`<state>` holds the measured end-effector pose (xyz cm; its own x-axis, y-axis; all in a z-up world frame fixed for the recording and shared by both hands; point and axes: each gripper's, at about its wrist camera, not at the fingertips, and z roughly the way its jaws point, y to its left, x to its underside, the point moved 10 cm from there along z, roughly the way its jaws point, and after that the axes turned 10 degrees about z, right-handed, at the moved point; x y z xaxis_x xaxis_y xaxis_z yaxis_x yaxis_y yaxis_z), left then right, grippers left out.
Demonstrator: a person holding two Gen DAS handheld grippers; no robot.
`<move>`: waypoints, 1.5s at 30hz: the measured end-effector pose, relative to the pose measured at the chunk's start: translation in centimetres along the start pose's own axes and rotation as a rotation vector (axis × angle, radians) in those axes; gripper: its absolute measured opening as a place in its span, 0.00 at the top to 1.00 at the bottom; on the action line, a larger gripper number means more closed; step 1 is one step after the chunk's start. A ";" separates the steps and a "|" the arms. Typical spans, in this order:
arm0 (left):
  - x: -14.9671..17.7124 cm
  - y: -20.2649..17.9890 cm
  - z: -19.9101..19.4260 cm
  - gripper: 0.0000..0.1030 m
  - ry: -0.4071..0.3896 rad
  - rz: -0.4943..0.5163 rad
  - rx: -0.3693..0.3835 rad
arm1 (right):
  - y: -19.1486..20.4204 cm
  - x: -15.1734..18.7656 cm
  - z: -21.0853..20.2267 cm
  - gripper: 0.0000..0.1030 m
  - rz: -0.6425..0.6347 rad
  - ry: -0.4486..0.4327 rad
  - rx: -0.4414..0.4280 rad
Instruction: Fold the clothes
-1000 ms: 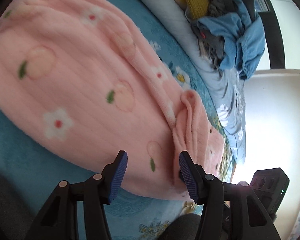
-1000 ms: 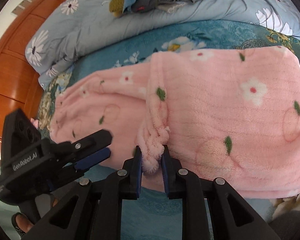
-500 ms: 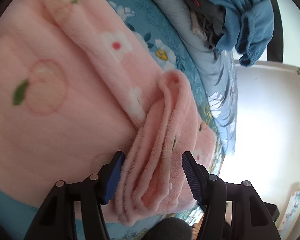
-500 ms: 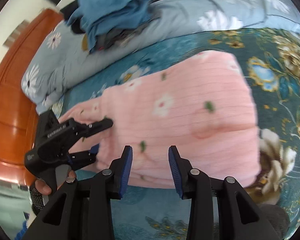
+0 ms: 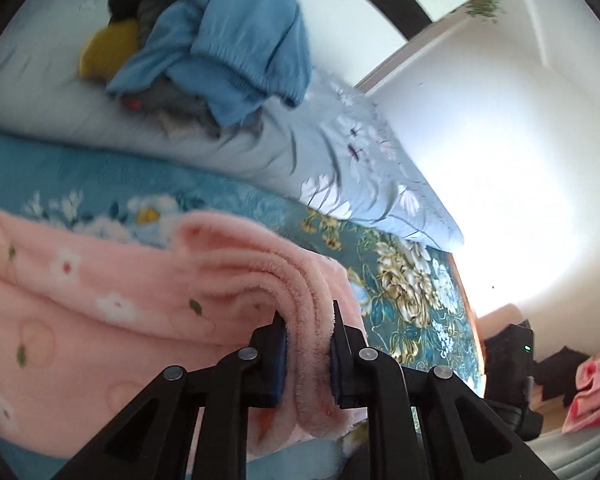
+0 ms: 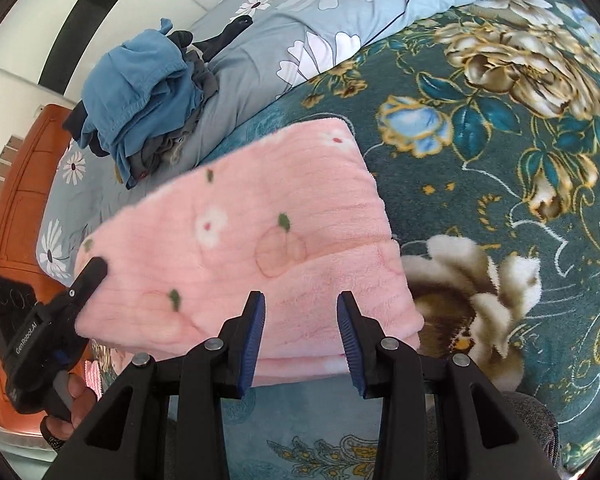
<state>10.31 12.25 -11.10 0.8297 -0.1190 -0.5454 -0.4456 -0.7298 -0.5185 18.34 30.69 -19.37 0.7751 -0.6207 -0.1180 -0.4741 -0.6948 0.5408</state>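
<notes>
So the teal floral-print bedspread [image 6: 500,152] carries everything here, and the pink fleece garment with flower and peach print [image 6: 260,256] lies across its near edge, already doubled over into a thick rectangle with stacked layers showing along the front. Further back, the loose pile of blue and grey clothes [image 6: 140,92] sits on the grey-blue daisy-print duvet [image 6: 320,28] along the far edge. The left gripper [image 5: 306,354] is clamped on a bunched end of the pink fleece, several layers thick by the look of it, while the right gripper [image 6: 300,340] hangs with its jaws apart just above the front edge, holding nothing. My worry: with only one end pinched, lifting or swinging it could drag the whole stack and skew the layers. Fleece that thick could also squirm out of the pads mid-move, and then the fold flops open.
</notes>
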 end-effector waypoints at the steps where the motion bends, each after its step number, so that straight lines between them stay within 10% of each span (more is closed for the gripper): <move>1: 0.3 1.3 -0.2 0.83 0.007 -0.002 -0.047 | -0.2 -0.1 0.0 0.63 0.008 -0.001 -0.002; 5: 6.2 10.2 1.7 0.83 0.201 -0.164 -0.238 | -0.5 0.4 0.8 0.63 0.007 0.028 0.006; 8: 8.6 12.9 1.8 0.82 0.210 -0.294 -0.206 | 0.1 0.9 1.5 0.63 -0.011 0.046 0.009; 23: 8.9 14.4 1.8 0.79 0.239 -0.282 -0.221 | 0.0 1.5 6.0 0.63 -0.089 0.106 0.145; 30: 10.3 13.0 -1.7 0.57 0.236 -0.359 -0.160 | -1.0 1.1 2.7 0.63 -0.080 0.061 0.104; 45: 12.7 12.9 -1.6 0.60 0.263 -0.357 -0.259 | -4.0 2.6 4.1 0.63 -0.052 0.146 0.181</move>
<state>15.65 0.22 -23.71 0.9863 0.0270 -0.1625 -0.0487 -0.8947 -0.4439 20.56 30.38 -25.25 0.8462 -0.5327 -0.0129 -0.4891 -0.7863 0.3775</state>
